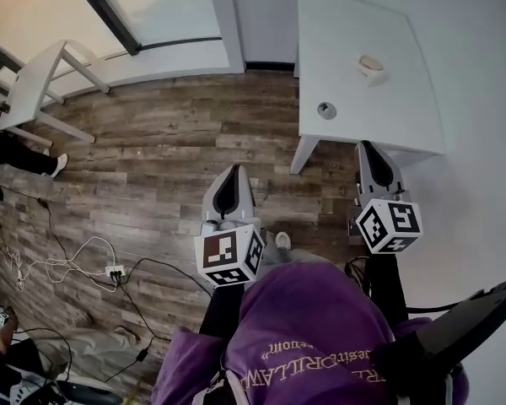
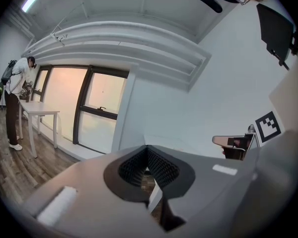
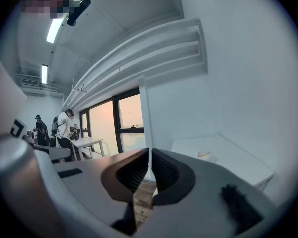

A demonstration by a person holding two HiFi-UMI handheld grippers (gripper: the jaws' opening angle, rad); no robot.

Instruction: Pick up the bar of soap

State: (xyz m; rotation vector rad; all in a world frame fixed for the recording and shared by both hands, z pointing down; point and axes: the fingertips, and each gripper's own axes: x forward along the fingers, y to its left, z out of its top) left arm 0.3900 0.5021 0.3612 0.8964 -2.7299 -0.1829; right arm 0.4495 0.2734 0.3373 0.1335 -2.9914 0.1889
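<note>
Hovering short of table edge | left gripper, right gripper: jaws clenched, empty | bar of soap mid-table

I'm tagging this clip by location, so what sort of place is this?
Most likely a sparse workroom or lab, not a home: a white table against the wall, a second white table by the large windows, and a power strip with loose cables on the wood-plank floor.

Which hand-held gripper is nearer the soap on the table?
Right. The right hand-held gripper is at the table's near edge, just short of the soap. The left hand-held gripper is over the floor, beyond the table's left side.
</note>
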